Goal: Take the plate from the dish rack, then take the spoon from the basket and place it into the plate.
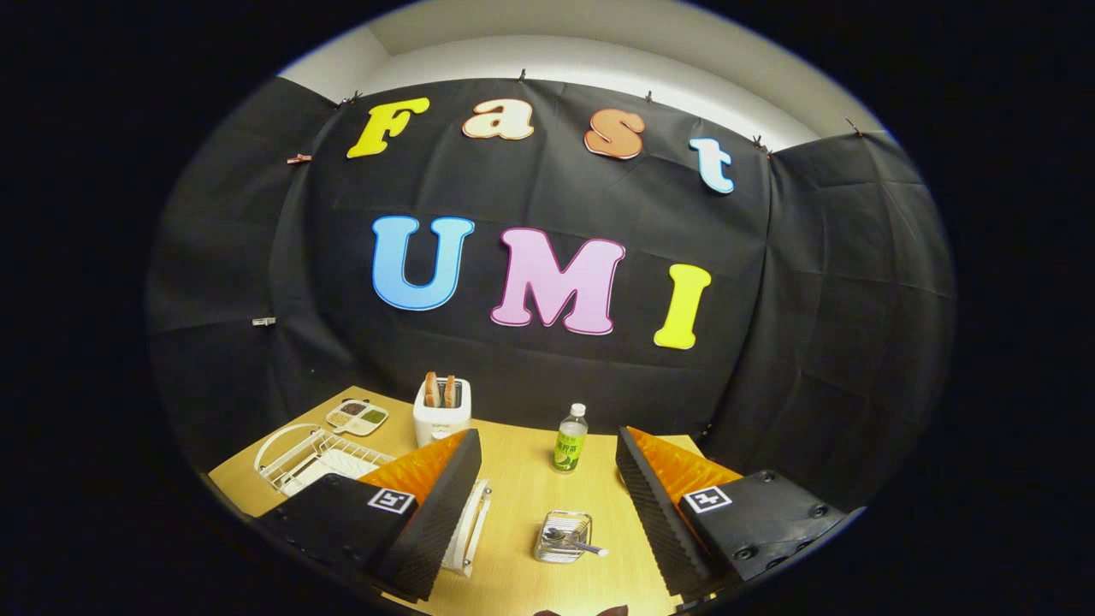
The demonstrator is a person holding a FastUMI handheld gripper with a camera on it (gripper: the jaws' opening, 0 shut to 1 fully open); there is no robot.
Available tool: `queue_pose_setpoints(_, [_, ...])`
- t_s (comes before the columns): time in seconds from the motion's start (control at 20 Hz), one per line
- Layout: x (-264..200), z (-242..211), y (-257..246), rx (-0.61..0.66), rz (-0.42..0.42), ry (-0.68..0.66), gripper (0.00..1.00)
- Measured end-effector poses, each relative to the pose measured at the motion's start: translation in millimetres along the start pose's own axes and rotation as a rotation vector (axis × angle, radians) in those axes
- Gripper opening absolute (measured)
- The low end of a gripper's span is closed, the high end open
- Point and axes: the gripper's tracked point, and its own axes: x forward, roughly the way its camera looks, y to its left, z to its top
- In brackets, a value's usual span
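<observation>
The gripper [547, 505] is held above the worktop [522, 488] with its fingers spread wide apart and nothing between them.

The dish rack [304, 453], a white wire frame, stands on the worktop beyond and outboard of the left finger. A pale flat shape lies inside it, partly hidden by that finger; this is probably the plate [342, 466], though its outline cannot be confirmed. A white edge also shows just beside the left finger's inner face; whether it belongs to the rack or to something else cannot be told.

The basket [562, 537], a small wire-mesh tray, sits between the fingers and just ahead of them. The spoon [575, 541] lies in it, handle projecting over the rim toward the right finger.

Handling assessment: the plate is likely rigid, smooth and breakable, heavier than the spoon; take it by the rim, with both fingers well past the edge, since a shallow bite may slip. The spoon looks like metal (light, stiff, slick); the projecting handle is the obvious hold.

Also present, well clear: a toaster [441, 409], a bottle [570, 440], a small compartmented dish [357, 417].
</observation>
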Motion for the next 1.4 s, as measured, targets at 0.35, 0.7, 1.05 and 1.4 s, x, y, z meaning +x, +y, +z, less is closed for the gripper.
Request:
queue_pose_setpoints(0.35, [31, -34, 50, 0.002, 0.068, 0.153, 0.98])
queue_pose_setpoints(0.7, [74, -101, 98, -0.019, 0.086, 0.38, 0.94])
queue_pose_setpoints(1.05, [111, -184, 119, 0.073, 0.015, 0.607, 0.73])
queue_pose_setpoints(1.4, [120, -219, 116, 0.092, -0.101, 0.713, 0.36])
